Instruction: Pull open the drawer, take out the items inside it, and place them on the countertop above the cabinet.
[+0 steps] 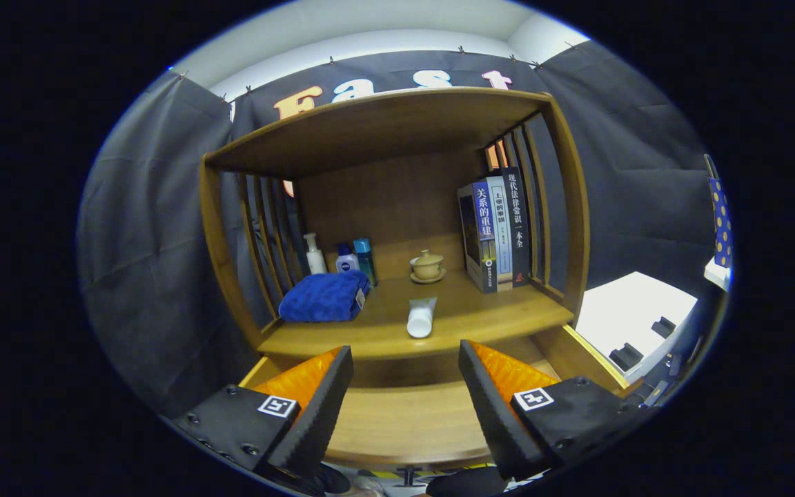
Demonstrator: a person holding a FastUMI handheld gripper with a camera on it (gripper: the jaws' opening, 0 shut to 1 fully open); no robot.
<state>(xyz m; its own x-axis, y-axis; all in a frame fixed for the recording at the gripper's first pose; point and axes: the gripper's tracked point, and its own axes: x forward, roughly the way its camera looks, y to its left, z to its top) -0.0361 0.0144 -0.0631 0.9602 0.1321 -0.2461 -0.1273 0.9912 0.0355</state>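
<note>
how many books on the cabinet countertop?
3 upright books, side by side at the countertop's right end against the slats: blue-spined, pale-spined, black-spined. Others may hide behind. Open gripper holds nothing.

Black cloth (pixel 149 228) drapes the booth's walls under a white ceiling (pixel 342 27), behind a wooden shelf unit (pixel 384 124).

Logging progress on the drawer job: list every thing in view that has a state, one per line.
Drawer: pulled open, the part in view bare.
Gripper: open, fingers apart above the drawer, holding nothing.
White tube: lying on its side on the countertop, cap end toward the gripper.
Blue towel: folded, lying on the countertop.
Lidded cup: lid on, on its saucer.
Books: upright, closed.
Bottles: upright, capped.
</note>
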